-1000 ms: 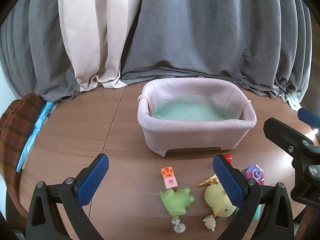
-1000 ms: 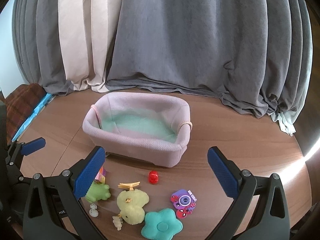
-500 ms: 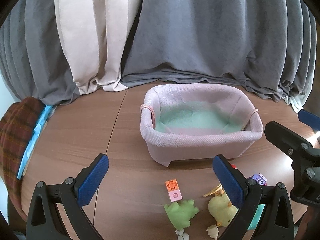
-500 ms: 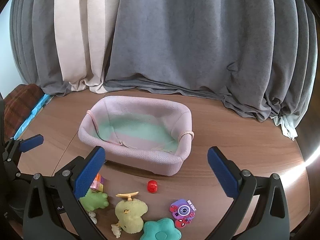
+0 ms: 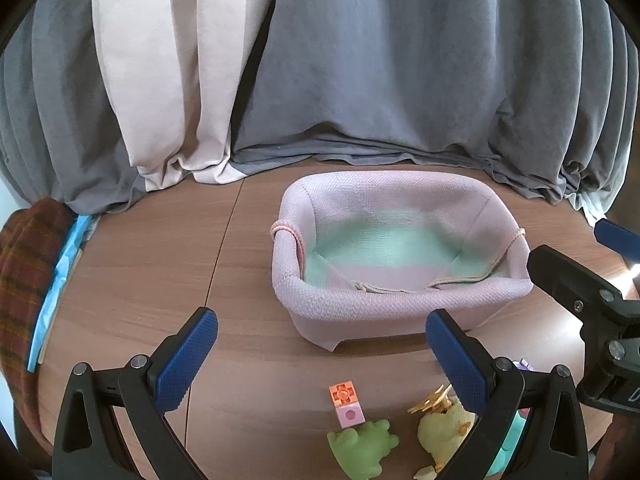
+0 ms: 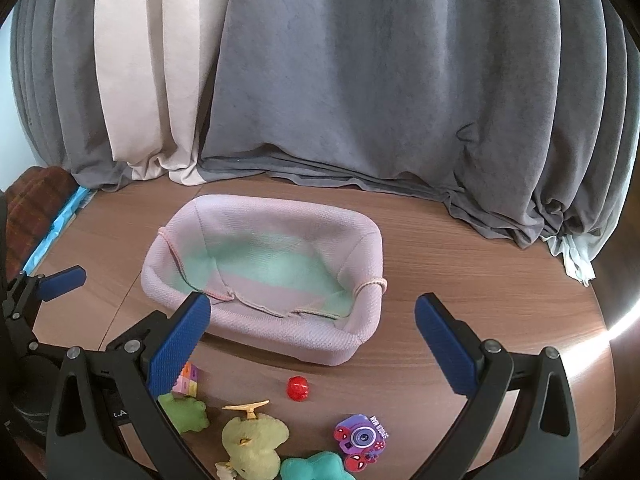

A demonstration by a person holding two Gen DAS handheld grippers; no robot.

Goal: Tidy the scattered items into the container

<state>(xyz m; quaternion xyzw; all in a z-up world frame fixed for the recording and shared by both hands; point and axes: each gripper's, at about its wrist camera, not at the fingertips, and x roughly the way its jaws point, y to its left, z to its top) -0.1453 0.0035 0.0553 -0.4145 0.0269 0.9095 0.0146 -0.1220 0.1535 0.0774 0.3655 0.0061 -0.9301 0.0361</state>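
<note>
both grippers, left (image 5: 320,350) and right (image 6: 310,330), gape wide, holding nothing; basket (image 6: 256,332) at twelve o'clock, toys (image 6: 256,444) at six.

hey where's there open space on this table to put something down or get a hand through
Bare wood lies left of the pink basket, toward the plaid cloth, and right of the basket up to the curtain. It is crowded in front: green frog, yellow plush, purple toy camera.

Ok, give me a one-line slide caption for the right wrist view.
Open right claw above toys scattered before an empty pink basket: red piece, purple toy camera, yellow plush.
</note>
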